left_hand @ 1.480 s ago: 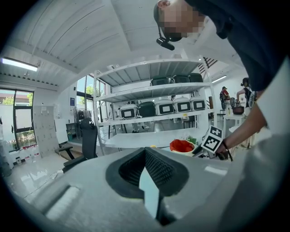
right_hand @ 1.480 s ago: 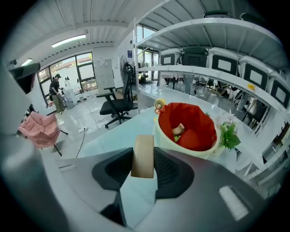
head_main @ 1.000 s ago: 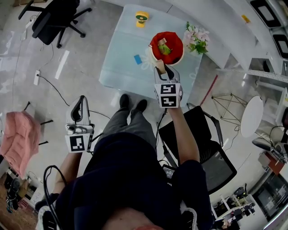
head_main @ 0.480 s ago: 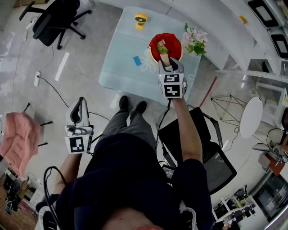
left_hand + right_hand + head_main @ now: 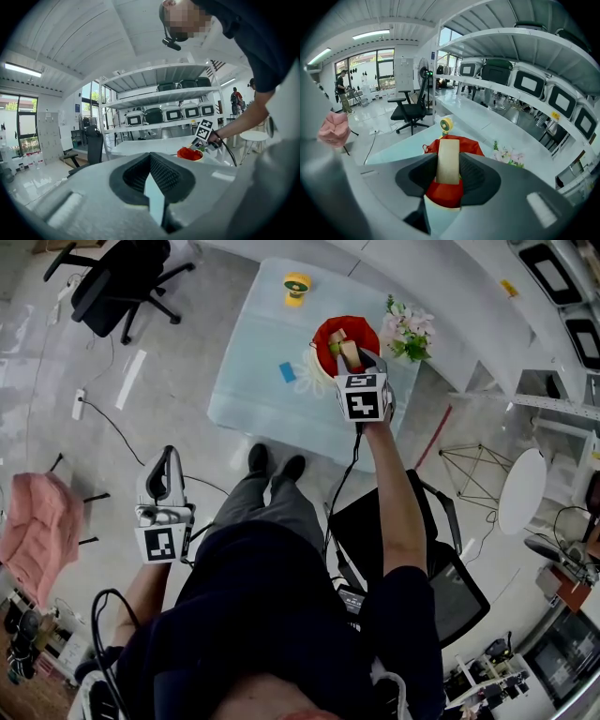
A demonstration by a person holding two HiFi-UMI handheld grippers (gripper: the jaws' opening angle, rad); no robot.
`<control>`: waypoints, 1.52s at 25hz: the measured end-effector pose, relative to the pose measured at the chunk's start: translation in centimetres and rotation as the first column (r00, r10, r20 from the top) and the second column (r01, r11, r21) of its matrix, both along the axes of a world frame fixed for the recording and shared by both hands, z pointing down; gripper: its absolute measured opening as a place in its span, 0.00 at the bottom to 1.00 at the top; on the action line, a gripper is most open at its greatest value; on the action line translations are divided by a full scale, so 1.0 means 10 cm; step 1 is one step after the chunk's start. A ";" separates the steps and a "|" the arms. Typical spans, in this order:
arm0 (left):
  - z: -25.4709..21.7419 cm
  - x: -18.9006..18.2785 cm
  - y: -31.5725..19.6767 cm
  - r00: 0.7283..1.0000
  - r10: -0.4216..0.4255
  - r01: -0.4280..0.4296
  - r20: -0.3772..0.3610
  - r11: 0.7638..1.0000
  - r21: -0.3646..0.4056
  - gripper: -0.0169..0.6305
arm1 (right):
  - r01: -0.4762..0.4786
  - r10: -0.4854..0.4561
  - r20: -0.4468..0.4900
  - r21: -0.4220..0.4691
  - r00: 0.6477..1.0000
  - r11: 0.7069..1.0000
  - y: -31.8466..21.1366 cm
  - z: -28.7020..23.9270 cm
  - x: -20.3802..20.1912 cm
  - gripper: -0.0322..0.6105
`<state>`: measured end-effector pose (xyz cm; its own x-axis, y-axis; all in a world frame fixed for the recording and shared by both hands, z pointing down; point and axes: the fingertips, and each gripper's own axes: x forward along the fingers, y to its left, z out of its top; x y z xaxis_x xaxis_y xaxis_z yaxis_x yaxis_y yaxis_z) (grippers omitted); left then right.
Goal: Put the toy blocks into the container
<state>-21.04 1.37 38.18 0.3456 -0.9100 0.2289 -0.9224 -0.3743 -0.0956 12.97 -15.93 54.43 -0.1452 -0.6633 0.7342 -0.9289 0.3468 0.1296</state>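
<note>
My right gripper (image 5: 351,356) is shut on a pale wooden block (image 5: 349,352) and holds it over the red container (image 5: 359,328) on the glass table (image 5: 253,343). In the right gripper view the wooden block (image 5: 448,166) stands upright between the pads, with the container's red lining (image 5: 443,193) right below it. Other blocks (image 5: 335,340) lie inside the container. A blue block (image 5: 287,367) rests on the table left of it. My left gripper (image 5: 167,459) hangs low at the person's left side, far from the table, shut and with nothing in it (image 5: 151,161).
A yellow toy (image 5: 296,282) stands at the table's far side and a bunch of flowers (image 5: 409,322) right of the container. A black office chair (image 5: 117,277) is at the far left, another black chair (image 5: 441,559) behind my right arm. Pink cloth (image 5: 36,532) lies at left.
My right gripper has carried the wooden block forward from the table's near edge to above the red container. The left gripper has stayed where it was.
</note>
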 end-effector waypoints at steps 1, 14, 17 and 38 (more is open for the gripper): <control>0.00 -0.01 0.00 1.000 -0.003 0.003 0.001 1.000 0.000 0.03 | 0.003 -0.003 -0.005 -0.005 1.000 1.000 -0.03 0.01 0.01 0.27; 0.00 -0.07 -0.03 1.000 -0.030 0.030 0.008 1.000 -0.005 0.03 | 0.024 -0.029 -0.053 -0.089 0.998 0.996 -0.27 0.32 0.07 0.27; 0.00 -0.07 -0.04 0.999 -0.033 0.033 0.008 0.999 -0.006 0.03 | 0.022 -0.028 -0.059 -0.095 0.998 0.995 -0.29 0.35 0.07 0.27; 0.02 -0.10 -0.01 0.999 -0.038 0.038 0.003 0.999 -0.007 0.03 | 0.052 -0.048 -0.052 0.077 0.997 0.996 -0.27 0.03 -0.04 0.55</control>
<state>-22.09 1.27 38.42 0.3105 -0.9207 0.2366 -0.9355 -0.3401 -0.0958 12.55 -18.61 54.77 -0.1443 -0.7116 0.6877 -0.9023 0.3800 0.2038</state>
